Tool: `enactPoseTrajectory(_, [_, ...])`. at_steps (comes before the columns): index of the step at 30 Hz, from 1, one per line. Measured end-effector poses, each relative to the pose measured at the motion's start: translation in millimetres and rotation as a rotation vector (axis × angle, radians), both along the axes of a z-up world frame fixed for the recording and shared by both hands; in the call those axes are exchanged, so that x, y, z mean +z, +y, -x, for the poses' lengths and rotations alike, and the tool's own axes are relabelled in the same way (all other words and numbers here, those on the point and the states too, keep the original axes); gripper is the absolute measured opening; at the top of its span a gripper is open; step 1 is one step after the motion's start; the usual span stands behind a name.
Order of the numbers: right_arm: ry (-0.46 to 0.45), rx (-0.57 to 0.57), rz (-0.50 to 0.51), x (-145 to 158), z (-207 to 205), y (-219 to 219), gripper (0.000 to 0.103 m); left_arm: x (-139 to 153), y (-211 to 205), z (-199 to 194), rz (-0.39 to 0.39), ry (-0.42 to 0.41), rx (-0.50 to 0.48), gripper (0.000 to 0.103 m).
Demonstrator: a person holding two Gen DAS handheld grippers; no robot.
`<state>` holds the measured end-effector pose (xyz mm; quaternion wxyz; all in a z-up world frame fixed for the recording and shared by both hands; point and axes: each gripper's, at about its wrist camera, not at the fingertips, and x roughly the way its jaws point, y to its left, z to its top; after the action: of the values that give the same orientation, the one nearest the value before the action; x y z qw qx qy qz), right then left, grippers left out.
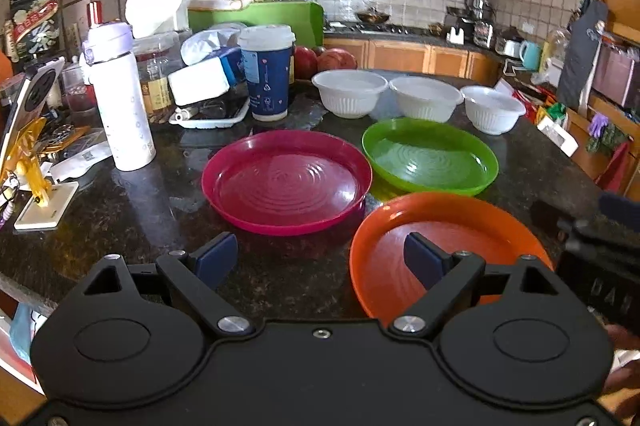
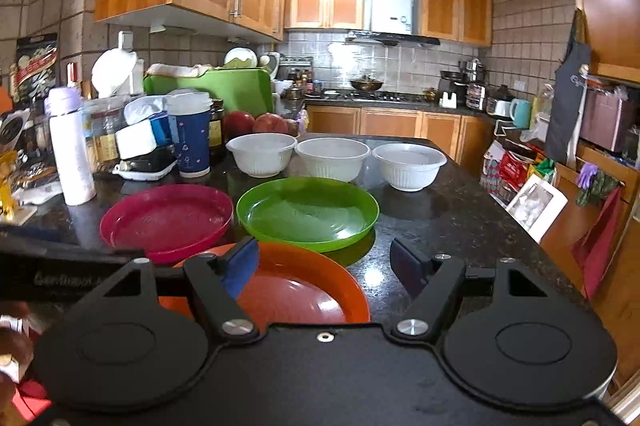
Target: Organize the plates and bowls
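Both jaws stand spread wide and hold nothing: the left gripper (image 1: 320, 260) hangs over the near edge of the dark stone counter (image 1: 132, 202), the right gripper (image 2: 324, 264) beside it, its left finger over the orange plate (image 2: 296, 294). That plate lies nearest the near edge, with the pink plate (image 1: 286, 182) and green plate (image 1: 430, 156) just behind it, all three close together. Three white bowls (image 2: 332, 154) stand in a row further back, toward the far edge, short of the blue cup (image 1: 267, 74) and the white bottle (image 1: 120, 98). Nothing looks stacked yet, so I judge this the start. A first grasp probably calls for one finger slipped under a plate rim.
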<state>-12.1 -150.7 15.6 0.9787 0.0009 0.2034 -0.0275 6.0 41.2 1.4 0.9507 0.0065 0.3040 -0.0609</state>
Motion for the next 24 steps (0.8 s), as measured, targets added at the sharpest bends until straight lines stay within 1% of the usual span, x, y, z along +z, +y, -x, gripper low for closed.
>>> enactPoseTrajectory(2, [0.012, -0.013, -0.026, 0, -1, 0, 0.075, -1, 3, -1, 0.003, 0.013, -0.037, 0.090])
enactPoseTrajectory(5, [0.045, -0.023, -0.054, -2, -4, 1, 0.075, -3, 6, 0, -0.009, 0.008, -0.074, 0.090])
enactPoseTrajectory(10, [0.067, -0.066, 0.008, -11, -1, 12, 0.075, -9, 8, -2, -0.035, 0.018, -0.138, 0.089])
enactPoseTrajectory(12, [0.086, -0.066, 0.009, -13, -2, 14, 0.071, -11, 8, -4, -0.034, 0.024, -0.154, 0.086])
enactPoseTrajectory(13, [0.100, -0.065, 0.001, -15, -3, 14, 0.066, -12, 9, -5, -0.035, 0.029, -0.161, 0.086])
enactPoseTrajectory(14, [0.115, -0.064, -0.005, -16, -5, 13, 0.064, -13, 9, -7, -0.035, 0.038, -0.167, 0.086])
enactPoseTrajectory(16, [0.147, -0.056, -0.024, -18, -10, 9, 0.063, -15, 9, -12, -0.022, 0.063, -0.173, 0.086])
enactPoseTrajectory(17, [0.158, -0.055, -0.032, -19, -13, 7, 0.061, -16, 9, -14, -0.016, 0.074, -0.176, 0.085])
enactPoseTrajectory(18, [0.170, -0.056, -0.034, -20, -16, 4, 0.059, -16, 8, -17, -0.016, 0.083, -0.176, 0.083])
enactPoseTrajectory(19, [0.183, -0.058, -0.028, -21, -20, 2, 0.056, -17, 6, -19, -0.021, 0.089, -0.174, 0.079])
enactPoseTrajectory(21, [0.198, -0.060, -0.016, -23, -27, -2, 0.055, -18, 2, -24, -0.036, 0.097, -0.162, 0.076])
enactPoseTrajectory(24, [0.216, -0.047, -0.019, -25, -37, -14, 0.051, -19, -5, -30, -0.033, 0.116, -0.150, 0.074])
